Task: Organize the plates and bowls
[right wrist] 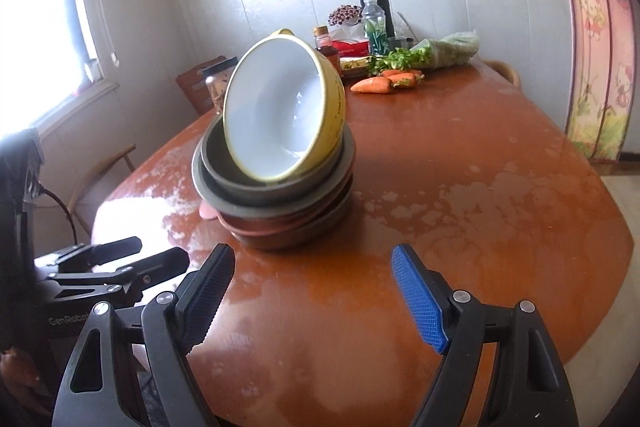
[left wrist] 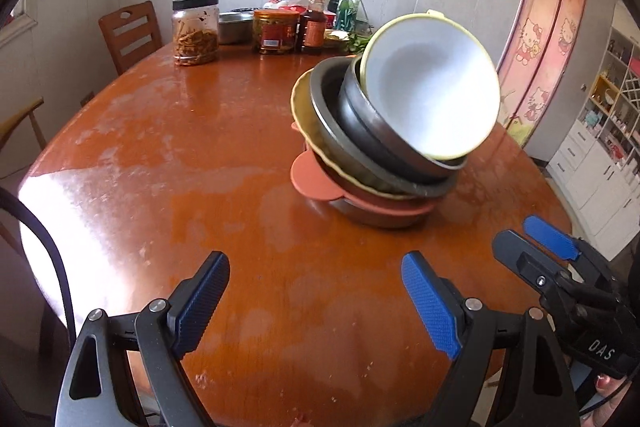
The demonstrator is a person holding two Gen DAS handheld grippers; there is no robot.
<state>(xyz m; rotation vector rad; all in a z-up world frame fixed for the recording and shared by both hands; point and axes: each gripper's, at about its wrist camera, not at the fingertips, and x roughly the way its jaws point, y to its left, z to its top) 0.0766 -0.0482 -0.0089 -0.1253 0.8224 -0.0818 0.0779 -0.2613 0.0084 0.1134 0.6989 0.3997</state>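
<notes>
Since the yellow bowl (right wrist: 288,115) sits tipped on the stack (right wrist: 276,203), it looks hard and breakable — grab its rim; both grippers (left wrist: 316,301) (right wrist: 314,297) are apart, empty.

The right gripper (right wrist: 314,297) gapes empty above the table (right wrist: 480,227). At twelve o'clock a stack of bowls (right wrist: 276,195) carries a tilted yellow bowl (right wrist: 280,115); carrots (right wrist: 384,83) lie at one o'clock.

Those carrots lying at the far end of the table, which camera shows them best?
The right wrist view. There the carrots lie in plain sight on the table, orange and unobstructed, beside the leafy greens. In the left wrist view the stack of bowls stands in front of that spot, so no carrots show at all.
</notes>
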